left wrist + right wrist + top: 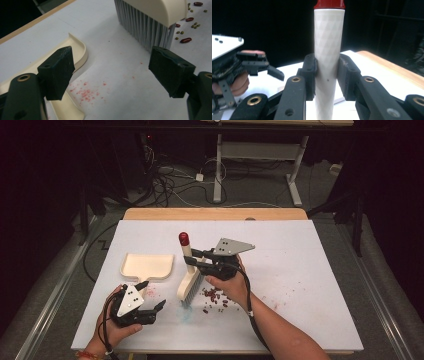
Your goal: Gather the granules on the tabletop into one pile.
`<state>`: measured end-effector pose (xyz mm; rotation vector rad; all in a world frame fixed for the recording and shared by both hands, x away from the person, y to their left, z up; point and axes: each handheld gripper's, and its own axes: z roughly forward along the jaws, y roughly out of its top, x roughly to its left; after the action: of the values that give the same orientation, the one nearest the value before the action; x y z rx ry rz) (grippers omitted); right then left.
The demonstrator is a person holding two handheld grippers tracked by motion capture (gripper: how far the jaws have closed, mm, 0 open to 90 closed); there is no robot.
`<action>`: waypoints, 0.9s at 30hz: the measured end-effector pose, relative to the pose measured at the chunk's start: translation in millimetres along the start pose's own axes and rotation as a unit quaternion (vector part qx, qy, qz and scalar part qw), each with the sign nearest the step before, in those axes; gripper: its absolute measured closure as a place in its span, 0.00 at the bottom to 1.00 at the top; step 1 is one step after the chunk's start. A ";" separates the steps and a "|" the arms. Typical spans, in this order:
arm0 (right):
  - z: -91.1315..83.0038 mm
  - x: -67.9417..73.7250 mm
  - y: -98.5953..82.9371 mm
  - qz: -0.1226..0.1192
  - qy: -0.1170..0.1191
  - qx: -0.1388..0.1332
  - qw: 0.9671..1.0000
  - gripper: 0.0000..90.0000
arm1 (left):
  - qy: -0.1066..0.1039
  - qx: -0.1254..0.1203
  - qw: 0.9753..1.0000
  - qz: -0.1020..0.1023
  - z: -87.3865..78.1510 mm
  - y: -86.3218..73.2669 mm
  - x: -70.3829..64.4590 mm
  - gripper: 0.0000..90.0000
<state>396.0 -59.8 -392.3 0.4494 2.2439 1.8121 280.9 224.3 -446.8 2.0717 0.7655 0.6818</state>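
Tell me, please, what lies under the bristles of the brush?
The brush stands with its bristles down on the white table, held by the right gripper. Red beans and small green ones lie beside it. Whatever sits directly beneath the bristles is covered.

A white sheet (pixel 310 270) covers the work surface of a wooden table (pixel 215 213), leaving a strip of bare wood exposed along the far edge. Pale red smears (pixel 86 92) mark the sheet near its front, and a faint blue stain (pixel 188 316) lies close by. Beyond the table, loose cables (pixel 170 182) run across the grey floor around the white legs of a second desk (pixel 260 157).
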 end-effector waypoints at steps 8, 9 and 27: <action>-23.9 -11.5 -6.0 -0.021 0.030 0.000 0.999 0.78 | -0.002 0.003 1.000 0.000 -0.2 -2.0 0.5 0.22; -29.8 -13.8 -7.1 -0.018 0.026 0.000 0.999 0.78 | -0.003 0.003 1.000 -0.001 -0.1 -1.9 0.2 0.22; -88.6 -39.2 -15.8 -0.013 0.003 -0.012 1.000 0.78 | -0.026 0.010 1.000 -0.014 6.0 3.2 -6.2 0.22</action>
<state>399.2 -157.9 -389.5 0.4086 2.2183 1.8284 281.7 215.3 -448.6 2.0848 0.7746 0.6050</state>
